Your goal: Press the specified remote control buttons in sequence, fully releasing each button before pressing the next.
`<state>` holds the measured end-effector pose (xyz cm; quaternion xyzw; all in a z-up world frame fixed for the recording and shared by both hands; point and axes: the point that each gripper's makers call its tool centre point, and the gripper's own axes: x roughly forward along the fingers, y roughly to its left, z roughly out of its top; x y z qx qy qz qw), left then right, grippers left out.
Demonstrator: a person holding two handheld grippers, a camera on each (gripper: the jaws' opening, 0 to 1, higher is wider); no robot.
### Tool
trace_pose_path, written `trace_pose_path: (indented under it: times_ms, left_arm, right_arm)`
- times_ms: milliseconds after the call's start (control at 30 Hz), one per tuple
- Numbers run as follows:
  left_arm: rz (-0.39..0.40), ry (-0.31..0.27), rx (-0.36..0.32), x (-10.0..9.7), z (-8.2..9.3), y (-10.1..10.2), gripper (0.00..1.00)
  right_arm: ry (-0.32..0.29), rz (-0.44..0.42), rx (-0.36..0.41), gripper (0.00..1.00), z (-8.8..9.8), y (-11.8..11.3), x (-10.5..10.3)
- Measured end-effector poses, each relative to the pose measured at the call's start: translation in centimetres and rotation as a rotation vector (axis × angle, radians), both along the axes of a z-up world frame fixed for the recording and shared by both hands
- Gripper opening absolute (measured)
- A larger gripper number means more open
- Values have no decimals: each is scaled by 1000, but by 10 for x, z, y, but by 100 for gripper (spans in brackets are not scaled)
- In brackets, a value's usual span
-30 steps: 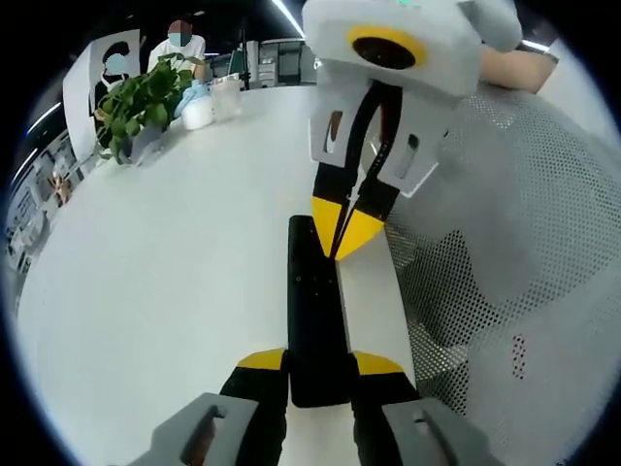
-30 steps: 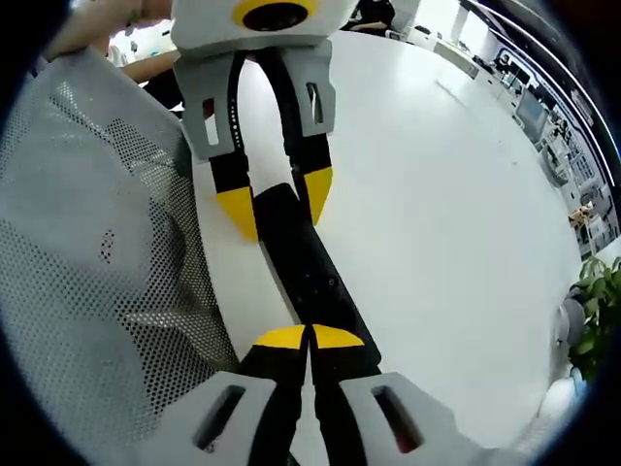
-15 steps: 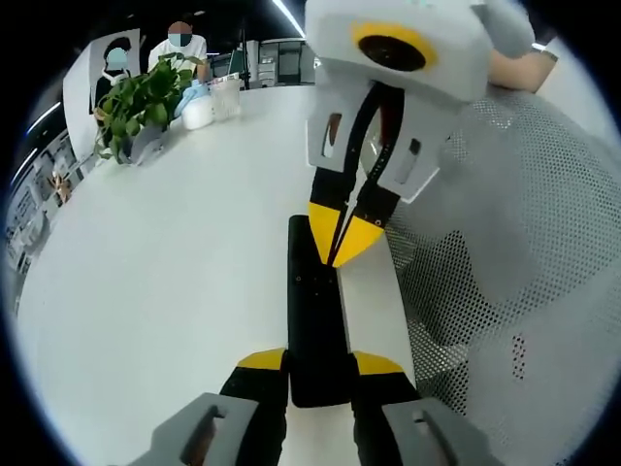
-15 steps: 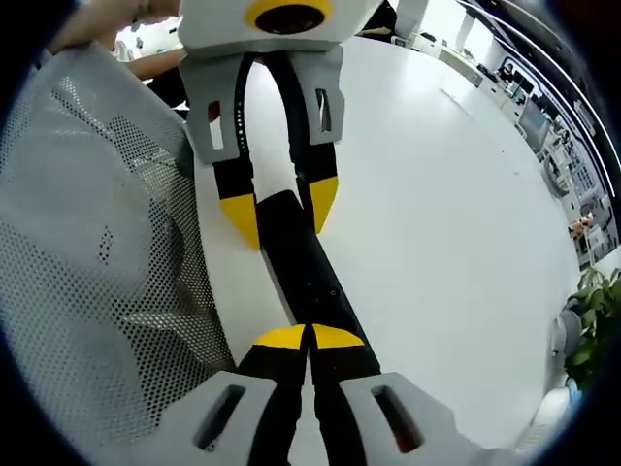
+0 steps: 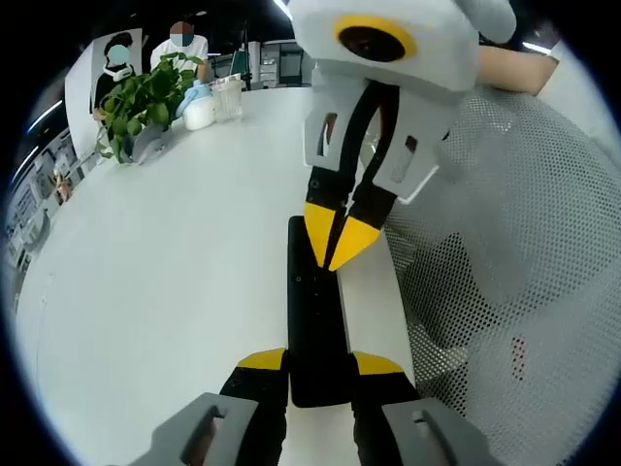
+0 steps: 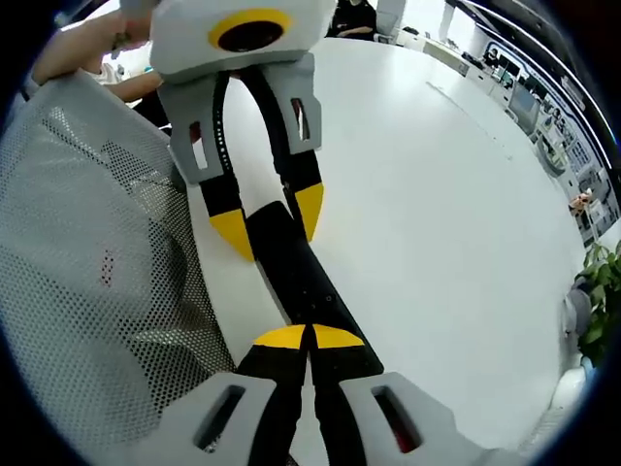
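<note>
Broad white table, perforated white mesh chair beside it, leafy potted plant at the far edge.

Each claw has a grey body, black jaws, yellow tips.

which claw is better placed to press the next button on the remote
Right. Its claw is shut, tips together over the remote control, while the left claw straddles the remote's end, steadying it on the table.

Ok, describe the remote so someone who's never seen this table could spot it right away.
On the big white table, near the edge beside the grey mesh chair, lies the remote. It is a long, slim black bar, the one dark thing there, clamped between yellow-tipped jaws.
</note>
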<state>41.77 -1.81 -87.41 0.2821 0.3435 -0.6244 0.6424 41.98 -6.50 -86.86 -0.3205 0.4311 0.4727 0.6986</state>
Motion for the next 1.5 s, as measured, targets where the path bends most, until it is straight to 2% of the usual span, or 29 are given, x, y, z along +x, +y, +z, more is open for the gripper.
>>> trace_pose_path:
  times_ms: [467, 533, 600, 767, 967, 1067, 1233, 1400, 1500]
  left_arm:
    - [-3, -1, 8, 0, 0, 0, 24]
    - [-4, -2, 8, 0, 0, 0, 24]
    - [-3, -3, 8, 0, 0, 0, 24]
    - [-1, -3, 5, 0, 0, 0, 24]
    - [1, -2, 6, 0, 0, 0, 24]
    - [0, -1, 5, 0, 0, 0, 24]
    - [-3, -2, 7, 0, 0, 0, 24]
    - [-6, -3, 8, 0, 0, 0, 24]
    - [-7, -2, 7, 0, 0, 0, 24]
  right_arm:
    - [-26, 24, -33, 0, -1, 0, -1]
    - [-17, 6, -25, 0, -1, -1, 0]
    - [23, -66, 12, 0, -1, -1, 0]
    - [41, -85, 37, 0, 1, -1, 1]
    - [27, -84, 33, 0, 2, 0, 4]
    - [-4, -93, 40, 0, 4, 0, 11]
    - [5, -105, 51, 0, 3, 0, 11]
    - [-2, -94, 28, 0, 2, 1, 10]
    - [12, -121, 51, 0, 2, -1, 11]
